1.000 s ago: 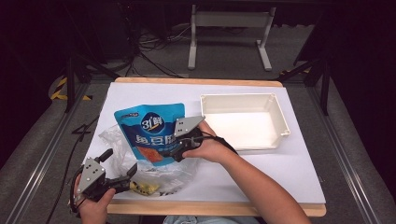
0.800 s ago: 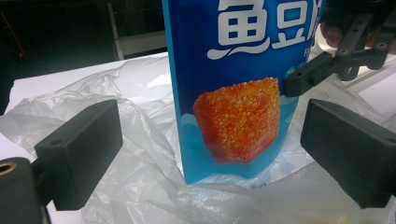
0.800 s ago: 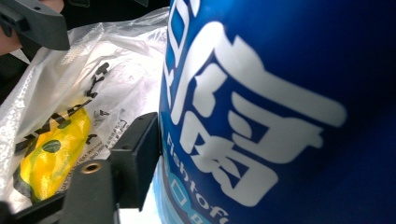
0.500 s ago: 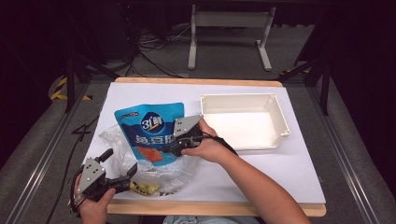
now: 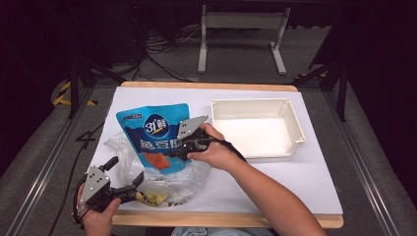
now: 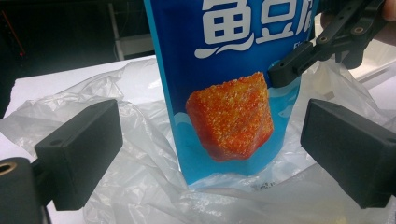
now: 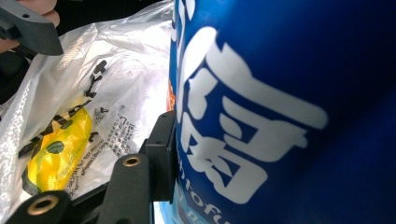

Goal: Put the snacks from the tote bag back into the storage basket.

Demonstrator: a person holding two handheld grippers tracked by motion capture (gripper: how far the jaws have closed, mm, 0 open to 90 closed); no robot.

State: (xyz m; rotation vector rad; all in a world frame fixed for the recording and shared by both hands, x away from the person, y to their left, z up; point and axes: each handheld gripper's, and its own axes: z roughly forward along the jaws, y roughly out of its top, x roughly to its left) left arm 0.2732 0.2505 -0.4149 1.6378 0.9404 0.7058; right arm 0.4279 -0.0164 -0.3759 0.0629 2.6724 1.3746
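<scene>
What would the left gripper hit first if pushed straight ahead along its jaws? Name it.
Most likely the blue snack pouch, centred between the left gripper's open jaws. The crumpled clear plastic bag lies lower in the same line and may brush the jaws first; depth is unclear.

blue snack pouch: large white Chinese characters, "鱼豆腐" partly readable | pouch top, high view: white "31鲜" logo | clear plastic bag: black print, illegible
</scene>
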